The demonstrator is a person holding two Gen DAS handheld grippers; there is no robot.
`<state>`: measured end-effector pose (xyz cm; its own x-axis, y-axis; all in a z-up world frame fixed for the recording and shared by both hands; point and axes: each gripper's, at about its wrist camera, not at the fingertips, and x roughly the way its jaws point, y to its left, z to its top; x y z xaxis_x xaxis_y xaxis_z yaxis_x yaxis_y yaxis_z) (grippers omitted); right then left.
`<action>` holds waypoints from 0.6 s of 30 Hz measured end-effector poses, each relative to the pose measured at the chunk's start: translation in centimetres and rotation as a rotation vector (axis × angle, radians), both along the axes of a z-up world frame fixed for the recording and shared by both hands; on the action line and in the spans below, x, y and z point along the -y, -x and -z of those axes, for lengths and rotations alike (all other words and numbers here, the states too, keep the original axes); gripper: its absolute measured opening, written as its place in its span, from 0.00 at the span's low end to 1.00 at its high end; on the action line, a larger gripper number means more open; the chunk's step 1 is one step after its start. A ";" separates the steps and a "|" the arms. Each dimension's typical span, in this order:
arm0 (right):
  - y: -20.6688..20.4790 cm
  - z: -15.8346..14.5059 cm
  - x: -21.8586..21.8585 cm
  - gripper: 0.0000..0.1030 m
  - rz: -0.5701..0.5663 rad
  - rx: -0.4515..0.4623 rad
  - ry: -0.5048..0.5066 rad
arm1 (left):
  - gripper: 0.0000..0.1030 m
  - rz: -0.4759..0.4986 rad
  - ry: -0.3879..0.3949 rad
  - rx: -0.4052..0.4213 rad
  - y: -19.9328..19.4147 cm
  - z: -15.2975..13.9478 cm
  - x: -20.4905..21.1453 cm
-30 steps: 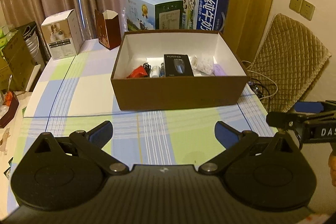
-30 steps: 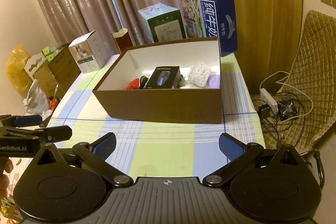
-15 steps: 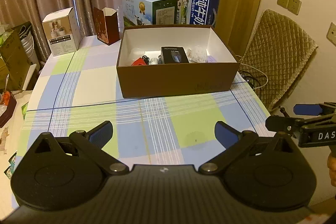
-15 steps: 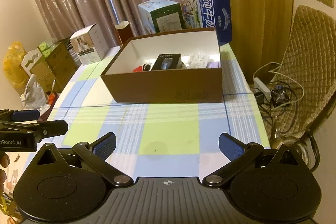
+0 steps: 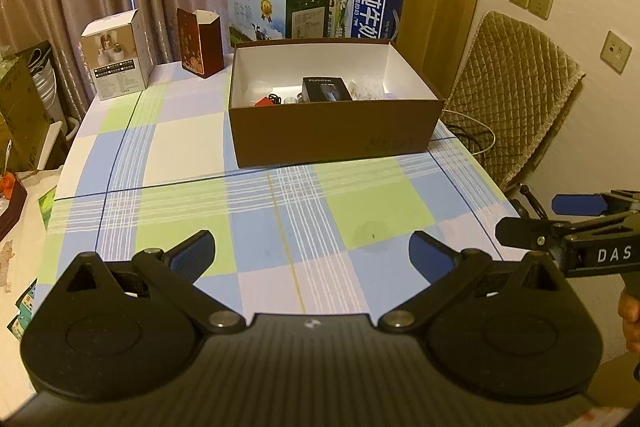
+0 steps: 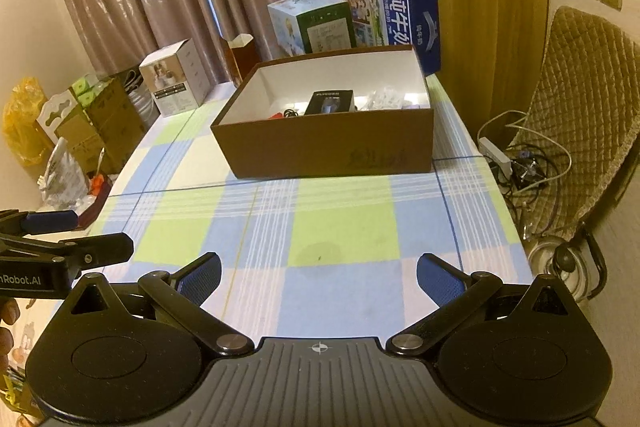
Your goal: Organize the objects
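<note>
A brown cardboard box [image 5: 336, 135] [image 6: 328, 147] with a white inside stands on the checked tablecloth at the far middle. Inside it lie a black packaged item [image 5: 326, 89] [image 6: 330, 103], a small red object [image 5: 264, 101], a dark cable, and clear wrapped pieces [image 6: 384, 99]. My left gripper [image 5: 312, 251] hangs open over the near part of the table with nothing between its fingers. My right gripper [image 6: 318, 273] is likewise open and empty, well short of the box. Each gripper shows at the edge of the other's view.
Behind the brown box stand a blue milk carton box [image 5: 360, 7], a white-green box [image 5: 276, 11], a dark red carton [image 5: 200, 43] and a white box [image 5: 118, 55]. A quilted chair [image 5: 516, 87] and floor cables [image 6: 524, 163] are to the right. Cartons crowd the left floor.
Both grippers have drawn back and risen from the brown box, which looks smaller and farther now. More tablecloth shows in front. Both stayed open.
</note>
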<state>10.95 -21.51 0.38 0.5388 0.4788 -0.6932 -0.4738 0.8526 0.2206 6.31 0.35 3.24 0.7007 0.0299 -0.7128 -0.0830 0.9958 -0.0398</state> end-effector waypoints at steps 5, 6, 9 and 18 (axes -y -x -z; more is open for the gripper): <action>0.9 0.0 -0.3 0.98 0.009 0.005 0.004 | 0.99 0.002 0.001 0.001 0.5 0.1 -0.2; 1.0 0.0 -0.3 0.98 0.009 0.005 0.005 | 0.99 0.001 0.000 0.002 0.6 0.1 -0.3; 1.1 -0.1 -0.5 0.98 0.008 0.008 0.009 | 0.99 0.000 0.001 0.006 0.8 0.0 -0.3; 1.3 -0.2 -0.5 0.98 0.003 0.017 0.010 | 0.99 0.003 0.000 0.007 0.9 -0.2 -0.2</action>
<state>9.64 -21.06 0.61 0.5517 0.4699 -0.6891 -0.4747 0.8562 0.2038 5.42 0.52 3.39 0.7058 0.0281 -0.7079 -0.0797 0.9960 -0.0399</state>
